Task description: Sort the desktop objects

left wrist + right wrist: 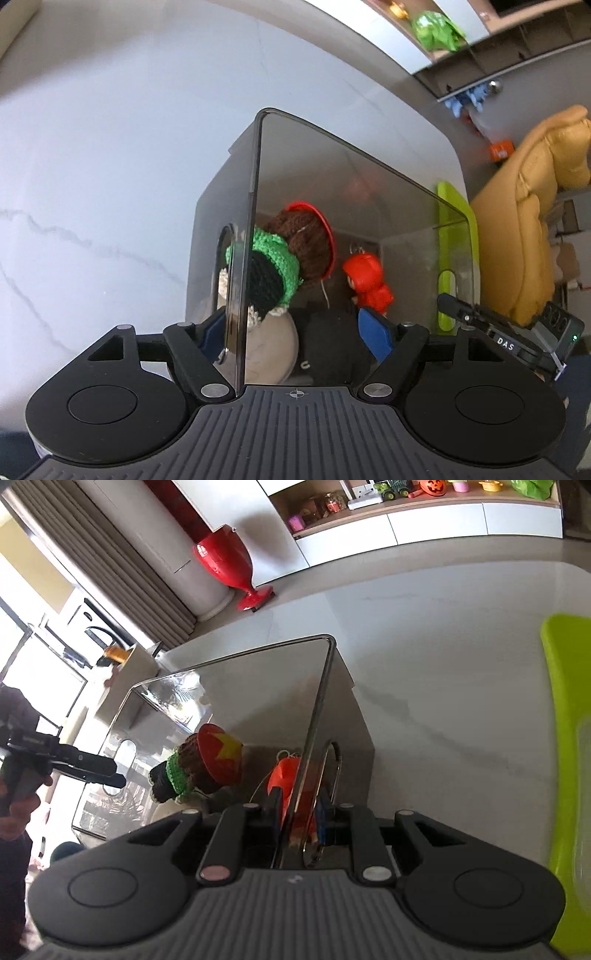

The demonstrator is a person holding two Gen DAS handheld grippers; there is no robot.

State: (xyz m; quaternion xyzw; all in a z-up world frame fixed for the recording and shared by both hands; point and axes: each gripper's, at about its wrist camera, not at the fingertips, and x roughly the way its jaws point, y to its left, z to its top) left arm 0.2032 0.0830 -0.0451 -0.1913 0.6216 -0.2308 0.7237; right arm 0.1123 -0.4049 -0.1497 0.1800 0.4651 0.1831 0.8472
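Here's the clear plastic box [354, 206] on the white marble table [92, 155], already loaded with a knitted doll [291, 251] and a little red figure [365, 284]. The right gripper [299, 819] is pinched tight on the box wall by its handle slot, blue pads either side of the thin plastic. The left gripper [295, 332] sits with its jaws fairly wide astride the opposite wall, one pad outside and one inside, not visibly pressing. It looks like a two-handed hold so the loaded box can be shifted level, perhaps toward the green tray [565, 738] just beside it.
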